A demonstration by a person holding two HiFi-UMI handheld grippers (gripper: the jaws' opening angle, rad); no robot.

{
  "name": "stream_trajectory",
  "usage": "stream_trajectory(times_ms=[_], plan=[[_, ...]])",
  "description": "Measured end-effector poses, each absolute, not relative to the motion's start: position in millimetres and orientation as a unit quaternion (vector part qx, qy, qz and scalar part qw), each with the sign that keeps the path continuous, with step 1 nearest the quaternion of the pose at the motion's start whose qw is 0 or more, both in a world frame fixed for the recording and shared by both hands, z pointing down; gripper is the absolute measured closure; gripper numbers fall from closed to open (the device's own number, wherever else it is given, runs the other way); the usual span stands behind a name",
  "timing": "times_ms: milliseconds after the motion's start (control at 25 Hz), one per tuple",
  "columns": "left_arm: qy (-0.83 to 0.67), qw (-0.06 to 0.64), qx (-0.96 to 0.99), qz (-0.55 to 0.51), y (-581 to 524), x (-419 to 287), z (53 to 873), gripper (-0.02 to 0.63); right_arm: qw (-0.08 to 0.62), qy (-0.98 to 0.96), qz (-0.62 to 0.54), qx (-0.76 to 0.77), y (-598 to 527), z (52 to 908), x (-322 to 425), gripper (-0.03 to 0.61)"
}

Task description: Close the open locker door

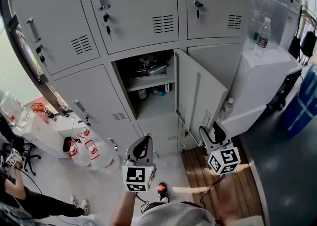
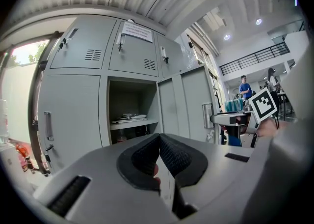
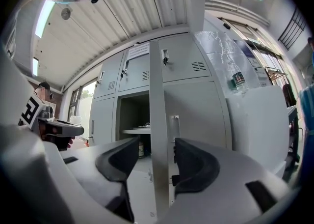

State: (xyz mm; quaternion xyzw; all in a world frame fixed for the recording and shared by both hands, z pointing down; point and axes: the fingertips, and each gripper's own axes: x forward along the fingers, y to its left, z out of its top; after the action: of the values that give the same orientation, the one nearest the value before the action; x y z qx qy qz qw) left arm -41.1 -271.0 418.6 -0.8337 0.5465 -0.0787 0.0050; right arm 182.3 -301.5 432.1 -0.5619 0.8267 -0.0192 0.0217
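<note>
The grey locker bank has one compartment (image 1: 148,88) standing open, with a shelf and small items inside. Its door (image 1: 198,96) swings out to the right, handle plate on the outer side. My right gripper (image 1: 210,133) is at the door's free edge. In the right gripper view the door edge (image 3: 158,120) stands between the jaws of the right gripper (image 3: 156,144), which are open, with the pads apart from the edge. My left gripper (image 1: 143,141) hangs in front of the lower lockers. It is shut with nothing held; the left gripper (image 2: 158,142) faces the open door (image 2: 189,105).
A white cabinet (image 1: 262,71) with a water bottle (image 1: 261,35) on top stands right of the door. Plastic bottles (image 1: 89,150) sit on the floor at the left. A person's legs (image 1: 29,200) are at the bottom left. Wooden boards (image 1: 208,180) lie underfoot.
</note>
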Motion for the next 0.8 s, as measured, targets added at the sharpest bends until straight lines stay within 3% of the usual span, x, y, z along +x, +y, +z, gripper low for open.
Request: stream_trajectory(times_ms=[800], plan=[[0.584, -0.003, -0.808, -0.076, -251, -70, 424, 0.592, 0.006, 0.869, 0.0, -0.495, -288, 430, 133, 0.431]])
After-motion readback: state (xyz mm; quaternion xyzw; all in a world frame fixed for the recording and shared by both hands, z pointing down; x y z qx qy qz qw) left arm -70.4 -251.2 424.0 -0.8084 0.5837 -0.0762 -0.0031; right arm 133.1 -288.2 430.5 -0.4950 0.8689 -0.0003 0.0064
